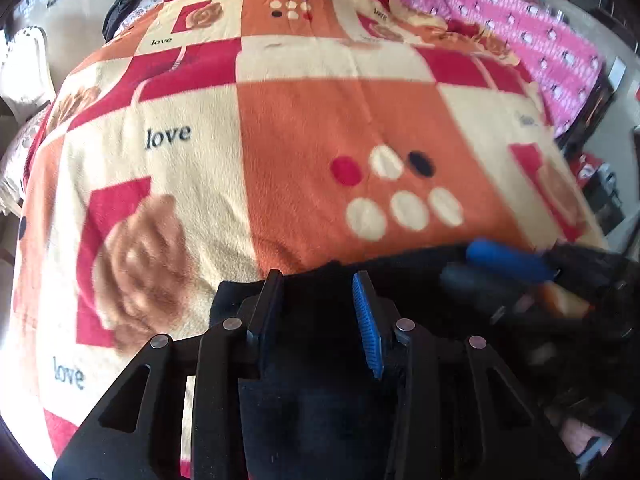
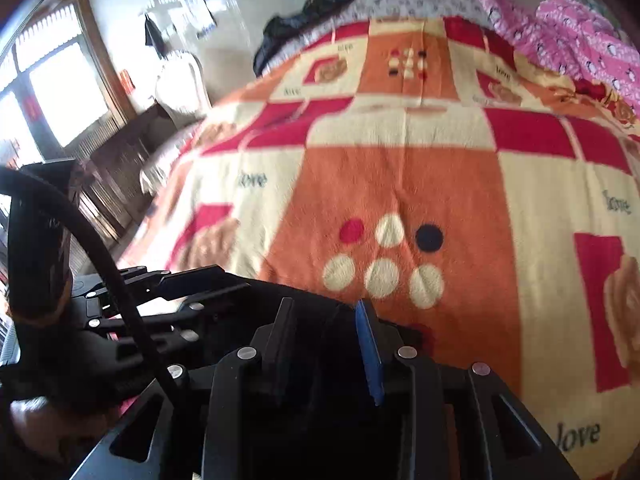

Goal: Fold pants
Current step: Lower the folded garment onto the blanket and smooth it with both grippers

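Dark pants [image 1: 320, 360] lie bunched at the near edge of a bed covered by an orange, red and cream "love" blanket [image 1: 304, 128]. My left gripper [image 1: 320, 284] has its jaws a hand's width apart with dark cloth filling the gap between them; a grip on it cannot be told. My right gripper [image 2: 326, 312] stands the same way over dark cloth [image 2: 328, 360]. The right gripper's blue pad [image 1: 508, 258] shows blurred at the right of the left wrist view. The left gripper's black body [image 2: 160, 304] shows at the left of the right wrist view.
A pink patterned quilt [image 1: 520, 28] lies along the bed's far right side. A dark garment [image 2: 304, 12] sits at the bed's far end. A white chair [image 2: 180, 80], wooden furniture [image 2: 120, 160] and a bright window [image 2: 60, 92] stand left of the bed.
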`<state>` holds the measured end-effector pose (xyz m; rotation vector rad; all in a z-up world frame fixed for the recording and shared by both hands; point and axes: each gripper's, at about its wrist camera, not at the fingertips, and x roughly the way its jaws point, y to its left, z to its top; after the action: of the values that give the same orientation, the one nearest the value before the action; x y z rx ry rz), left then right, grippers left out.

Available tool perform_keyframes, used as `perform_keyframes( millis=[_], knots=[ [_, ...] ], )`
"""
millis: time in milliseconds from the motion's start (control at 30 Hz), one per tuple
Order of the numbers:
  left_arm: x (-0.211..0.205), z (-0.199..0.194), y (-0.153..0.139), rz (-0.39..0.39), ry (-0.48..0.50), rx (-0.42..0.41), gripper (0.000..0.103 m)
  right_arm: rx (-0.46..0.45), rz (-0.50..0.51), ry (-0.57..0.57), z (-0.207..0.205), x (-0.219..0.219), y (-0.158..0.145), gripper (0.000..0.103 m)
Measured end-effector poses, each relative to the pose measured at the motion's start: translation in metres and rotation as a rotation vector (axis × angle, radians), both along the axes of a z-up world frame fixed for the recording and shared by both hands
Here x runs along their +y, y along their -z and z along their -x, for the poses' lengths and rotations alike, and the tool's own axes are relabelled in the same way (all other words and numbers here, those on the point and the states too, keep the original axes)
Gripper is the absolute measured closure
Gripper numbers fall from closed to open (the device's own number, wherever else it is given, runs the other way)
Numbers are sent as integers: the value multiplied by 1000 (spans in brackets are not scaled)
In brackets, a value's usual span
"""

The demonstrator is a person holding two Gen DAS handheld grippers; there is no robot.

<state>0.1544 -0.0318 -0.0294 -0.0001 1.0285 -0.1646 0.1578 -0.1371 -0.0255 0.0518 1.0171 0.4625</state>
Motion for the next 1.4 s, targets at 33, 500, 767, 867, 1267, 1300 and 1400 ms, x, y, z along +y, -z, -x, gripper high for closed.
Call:
perform_keyframes(
  millis=[33,500,767,867,1267,1300,1400],
  knots=[
    [1,0,2,13,-6,-8,68,-2,22,-5,1,0,10,73],
    [22,69,-58,65,-2,-171,68,-191,6,-17,49,-8,-50,63],
    [-3,89,3,-48,45,-112,67,-198,98,-137,94,8,7,61],
    [0,86,2,-33,40,-98,67,-192,76,-125,94,4,7,61],
    [-15,121,1,-117,13,-139,66,-189,124,-103,122,7,3,58],
    [-18,121,2,-138,8,-145,66,-227,115,-103,127,6,4,57],
    [-17,119,0,-124,-8,-133,66,-242,128,-111,130,10,6,52]
  ],
)
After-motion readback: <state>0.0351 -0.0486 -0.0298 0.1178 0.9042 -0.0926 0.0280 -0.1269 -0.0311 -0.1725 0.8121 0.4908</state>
